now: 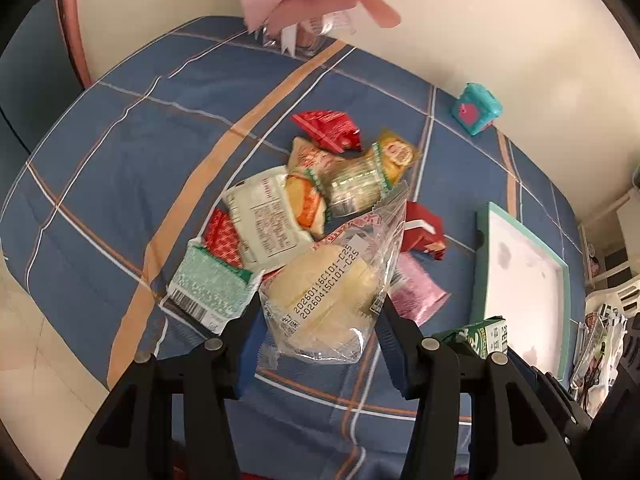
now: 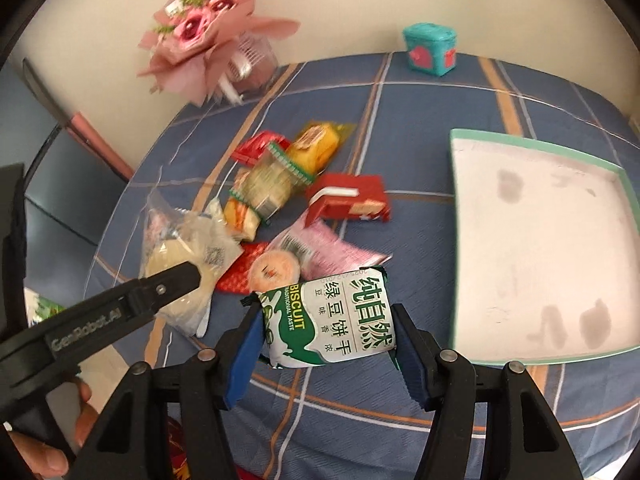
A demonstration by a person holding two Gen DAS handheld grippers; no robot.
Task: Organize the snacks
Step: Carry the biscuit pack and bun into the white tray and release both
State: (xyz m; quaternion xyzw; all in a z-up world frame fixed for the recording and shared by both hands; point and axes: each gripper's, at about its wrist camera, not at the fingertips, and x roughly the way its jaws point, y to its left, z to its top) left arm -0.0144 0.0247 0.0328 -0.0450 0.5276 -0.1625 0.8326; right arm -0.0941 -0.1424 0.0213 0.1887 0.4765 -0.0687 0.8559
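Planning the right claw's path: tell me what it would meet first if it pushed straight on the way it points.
The right claw, shut on the biscuit pack, points down at the table. Straight on, the pack would probably first meet the pink packet at the pile's near edge, though depth is unclear.

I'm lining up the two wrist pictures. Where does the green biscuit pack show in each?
Left wrist: the biscuit pack peeks in at lower right, just beyond that tool's right finger, near the tray's closest corner.
Right wrist: the biscuit pack sits low at centre, gripped in the right tool.
Shared landmark: the green-rimmed tray, to the right of the pack in both.
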